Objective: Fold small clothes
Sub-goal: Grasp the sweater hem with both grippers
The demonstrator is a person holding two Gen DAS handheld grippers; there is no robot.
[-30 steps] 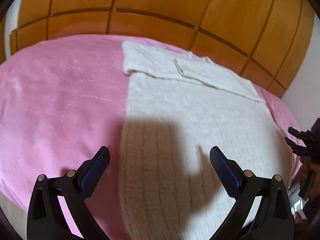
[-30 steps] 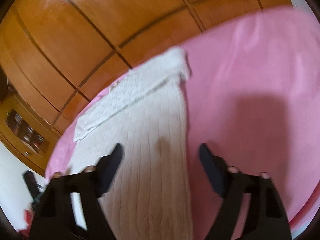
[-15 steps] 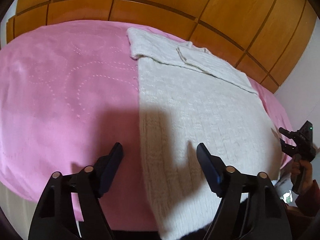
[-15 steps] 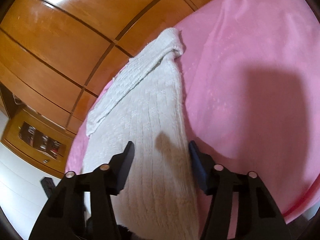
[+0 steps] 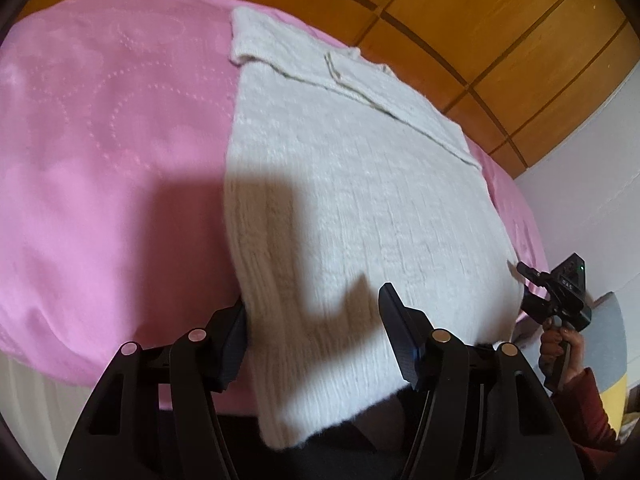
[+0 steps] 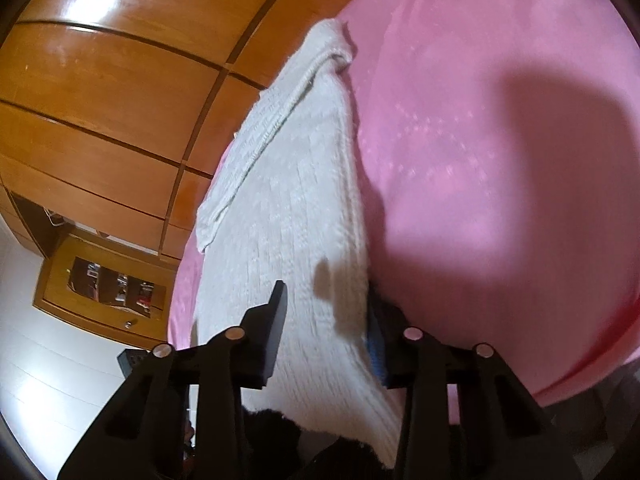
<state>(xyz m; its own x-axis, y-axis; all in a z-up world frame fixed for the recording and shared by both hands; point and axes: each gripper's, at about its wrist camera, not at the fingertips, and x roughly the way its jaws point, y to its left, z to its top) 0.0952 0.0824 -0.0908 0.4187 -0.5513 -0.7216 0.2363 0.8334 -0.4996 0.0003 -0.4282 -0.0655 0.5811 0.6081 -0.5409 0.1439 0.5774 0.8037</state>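
A white knitted sweater [image 5: 352,184] lies flat on the pink bedspread [image 5: 100,152], sleeves folded across its far end, its near hem hanging over the bed's front edge. My left gripper [image 5: 316,332] is open and straddles the hem's left corner, with the left finger at the sweater's side edge. My right gripper [image 6: 324,332] is open and straddles the hem's right corner in the right wrist view, where the sweater [image 6: 296,200] runs away from me. The right gripper [image 5: 560,296] also shows at the right of the left wrist view.
A wooden panelled wardrobe [image 5: 480,20] stands behind the bed. A low wooden cabinet [image 6: 104,284] stands on the pale floor at left in the right wrist view. The pink bedspread [image 6: 500,160] spreads wide to the right of the sweater.
Both grippers have dropped toward the near hem and narrowed. Each now has a hem corner between its fingers, where a second ago they hovered wider above the sweater.
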